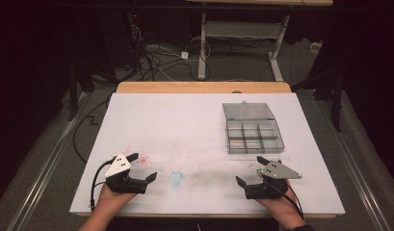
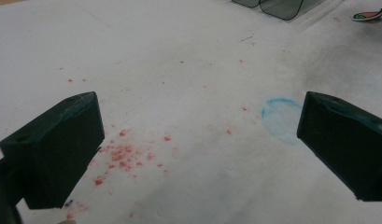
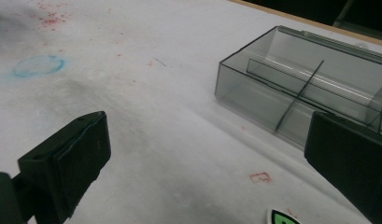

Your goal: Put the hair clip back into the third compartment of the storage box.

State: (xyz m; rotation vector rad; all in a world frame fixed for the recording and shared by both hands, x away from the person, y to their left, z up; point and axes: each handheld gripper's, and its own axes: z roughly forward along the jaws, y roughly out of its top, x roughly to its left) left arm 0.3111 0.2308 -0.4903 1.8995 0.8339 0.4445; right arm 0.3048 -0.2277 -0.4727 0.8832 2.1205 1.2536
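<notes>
White board (image 1: 185, 120) over a wooden table, stained with red specks and a blue ring (image 1: 176, 178); dark room, cables on the floor behind.

Left gripper (image 1: 142, 167): jaws spread wide, nothing between them, resting low near the board's front edge. Right gripper (image 1: 252, 171): jaws likewise spread, holding nothing.

Clear smoky-grey plastic compartment box (image 1: 252, 130), lid swung open toward the far side, sits just ahead of the right gripper and slightly to its outer side, well apart from the left gripper. In the right gripper view the box (image 3: 291, 88) lies close beyond the right-hand jaw, thin dividers visible, compartments apparently empty.

Judgement: box is light, rigid, smooth-walled, so likely slippery and prone to sliding on the board. Thin walls may flex or crack under hard squeeze. Best hold: near long wall or a corner rim, moderate pressure; lid hinge to be avoided.
</notes>
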